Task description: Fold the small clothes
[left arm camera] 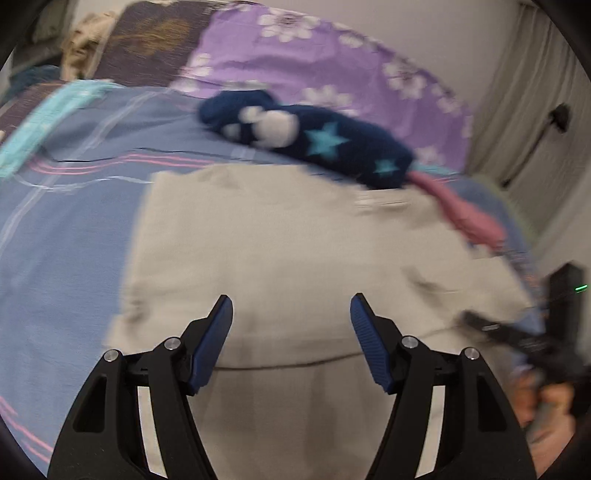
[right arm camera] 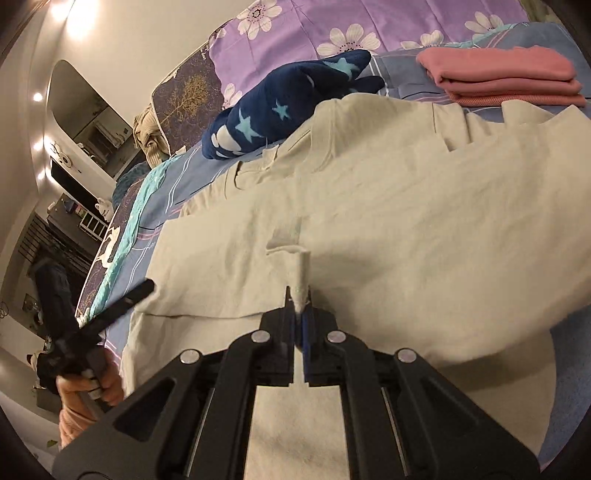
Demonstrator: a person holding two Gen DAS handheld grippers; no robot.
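A beige garment (left arm camera: pixel 277 240) lies spread on the bed, with a fold line across it near the camera. My left gripper (left arm camera: pixel 291 299) hovers over its near part, open, with nothing between the fingers. In the right wrist view the same beige garment (right arm camera: pixel 388 192) fills the middle. My right gripper (right arm camera: pixel 300 295) is shut on a small pinched ridge of its fabric, which stands up from between the closed pads. The left wrist view is blurred by motion.
A navy plush piece with light blue stars (right arm camera: pixel 288 103) lies beyond the garment beside a purple flowered pillow (right arm camera: pixel 369 22). A folded pink stack (right arm camera: pixel 506 77) sits at the far right. The blue striped sheet (left arm camera: pixel 66 229) shows to the left. A person's hand (right arm camera: pixel 88 391) grips the left tool.
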